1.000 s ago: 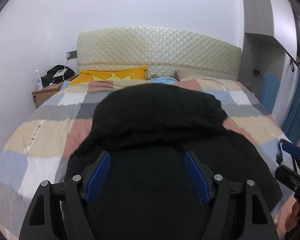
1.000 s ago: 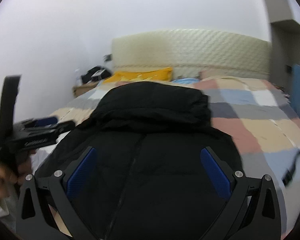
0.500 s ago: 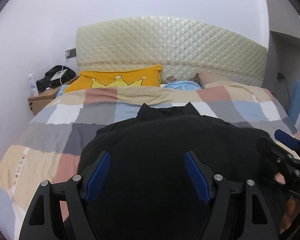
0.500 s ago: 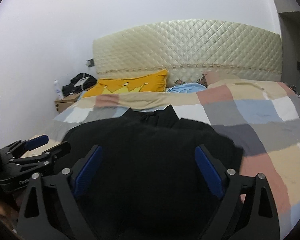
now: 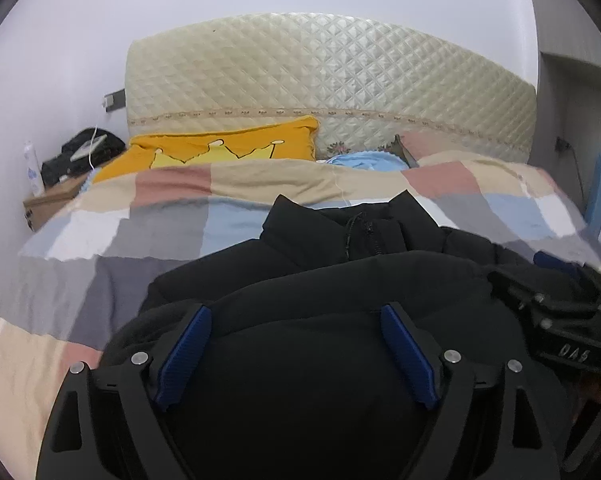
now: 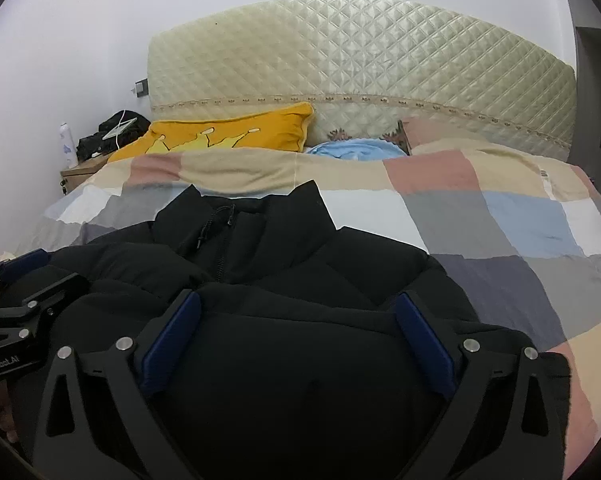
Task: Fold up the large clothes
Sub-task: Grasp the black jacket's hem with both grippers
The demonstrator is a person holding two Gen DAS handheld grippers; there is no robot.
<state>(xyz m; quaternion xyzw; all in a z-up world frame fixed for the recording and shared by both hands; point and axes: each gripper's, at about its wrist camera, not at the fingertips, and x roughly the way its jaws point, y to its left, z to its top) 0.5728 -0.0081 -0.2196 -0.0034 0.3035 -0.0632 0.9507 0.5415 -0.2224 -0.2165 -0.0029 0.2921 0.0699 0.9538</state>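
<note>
One black jacket [image 5: 308, 360], one yellow pillow [image 5: 220, 148], one checked quilt [image 6: 500, 216], one bottle [image 5: 34, 172], two hand-held grippers.

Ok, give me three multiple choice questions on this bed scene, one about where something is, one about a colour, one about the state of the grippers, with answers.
1. Where does the black puffer jacket lie?
A. On the checked quilt on the bed
B. On the nightstand
C. On the floor

2. What colour is the crown pillow by the headboard?
A. Blue
B. Yellow-orange
C. White

3. How do the fingers of the left gripper and of the right gripper stand?
A. Both shut on the jacket
B. Left shut, right open
C. Both open, spread wide over the jacket

Answers:
1 A, checked quilt shows all round the jacket.
2 B, its cover is yellow-orange with a paler crown.
3 C, each wrist view shows a wide gap between the blue pads.
</note>
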